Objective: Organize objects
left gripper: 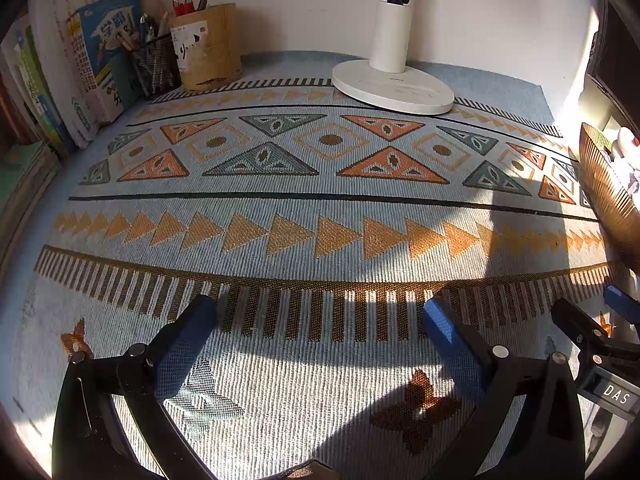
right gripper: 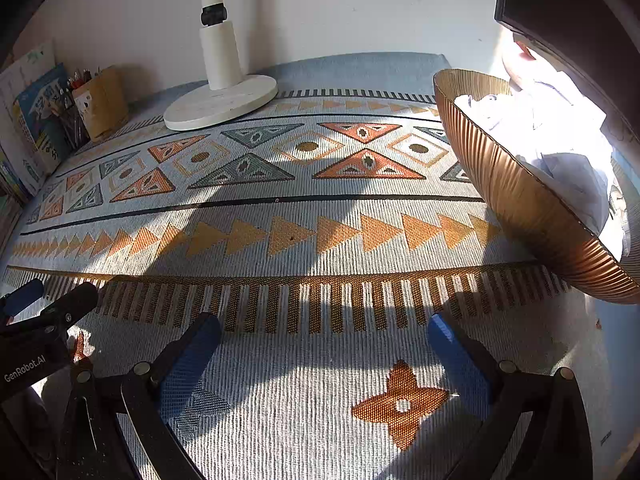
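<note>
My left gripper (left gripper: pixel 320 320) is open and empty, low over the patterned cloth (left gripper: pixel 320 216) near its front edge. My right gripper (right gripper: pixel 324 336) is open and empty too, just to the right of the left one; it shows at the right edge of the left wrist view (left gripper: pixel 592 316). A ribbed copper bowl (right gripper: pixel 520 200) holding crumpled white paper (right gripper: pixel 560 140) stands at the right; it also shows in the left wrist view (left gripper: pixel 612 196). A wooden pen holder (left gripper: pixel 210 48) and a black mesh pen cup (left gripper: pixel 156 64) with pens stand at the back left.
A white lamp base (left gripper: pixel 392 84) stands at the back centre, also in the right wrist view (right gripper: pixel 220 100). Books (left gripper: pixel 72 64) stand upright along the left wall. A white wall closes the back. A dark frame (right gripper: pixel 568 8) is at the upper right.
</note>
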